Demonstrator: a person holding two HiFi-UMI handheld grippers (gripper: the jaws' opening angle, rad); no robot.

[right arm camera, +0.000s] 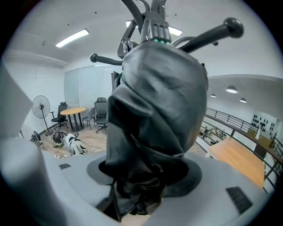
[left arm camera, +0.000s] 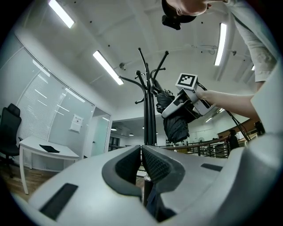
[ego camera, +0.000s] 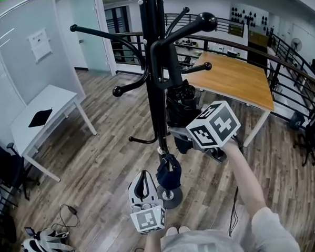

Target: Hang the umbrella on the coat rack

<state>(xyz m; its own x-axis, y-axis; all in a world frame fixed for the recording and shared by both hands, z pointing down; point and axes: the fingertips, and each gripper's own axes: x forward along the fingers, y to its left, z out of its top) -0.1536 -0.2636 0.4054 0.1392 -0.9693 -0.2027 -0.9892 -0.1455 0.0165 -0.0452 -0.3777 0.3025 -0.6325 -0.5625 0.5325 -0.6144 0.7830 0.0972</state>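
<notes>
Because the folded black umbrella [right arm camera: 157, 110] fills your right gripper view, your right claw [right arm camera: 146, 176] is mostly buried under the fabric. What does show is its two jaws pinching the bundle low down. In the head view you hold the umbrella up just right of the coat rack [ego camera: 156, 81] pole, beneath the upper hook [ego camera: 194, 27]. Whether any part of it is caught on a hook cannot be made out, and your marker cube [ego camera: 213, 126] covers its lower end. Your left claw [left arm camera: 140, 160] sits low near the rack's base [ego camera: 172, 197], jaws pressed together with only a sliver between the pads. A dark blue thing [ego camera: 169, 173] hangs just beside that claw against the pole. You cannot tell what it is, or whether the jaws nip it.
</notes>
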